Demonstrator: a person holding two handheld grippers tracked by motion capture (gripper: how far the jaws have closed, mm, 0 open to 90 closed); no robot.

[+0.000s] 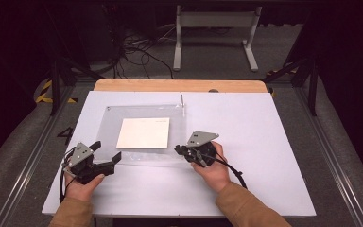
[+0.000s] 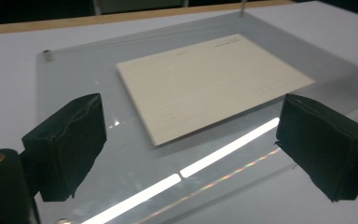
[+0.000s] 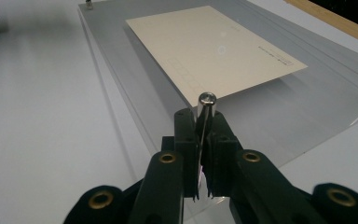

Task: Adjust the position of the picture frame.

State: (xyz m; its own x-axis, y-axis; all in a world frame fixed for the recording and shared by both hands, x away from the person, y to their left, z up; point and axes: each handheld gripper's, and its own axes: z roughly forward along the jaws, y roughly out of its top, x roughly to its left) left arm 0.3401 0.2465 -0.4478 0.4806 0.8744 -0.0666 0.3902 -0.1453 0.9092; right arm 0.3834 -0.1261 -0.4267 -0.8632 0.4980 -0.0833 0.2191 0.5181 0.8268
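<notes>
One small metal pin [image 3: 207, 105] pinched between closed pads of right gripper [image 3: 204, 122], long axis upright, shiny cap up, above near right corner of clear acrylic plate [image 1: 105, 122]. Cream card [image 1: 143, 133] flat under plate. Left gripper [image 2: 186, 140] spread wide, holding nothing, hovering at plate's near left edge. White table [image 1: 246, 142], wooden strip at far edge, grey floor, cables and white stand [image 1: 216, 28] beyond. Second pin [image 1: 182, 101] standing at plate's far right corner.

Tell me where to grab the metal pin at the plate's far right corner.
Grip the metal pin on its upright shaft below the head, jaws closing from both sides; it stands vertical at the clear plate corner, like the pin the right gripper holds.
</notes>
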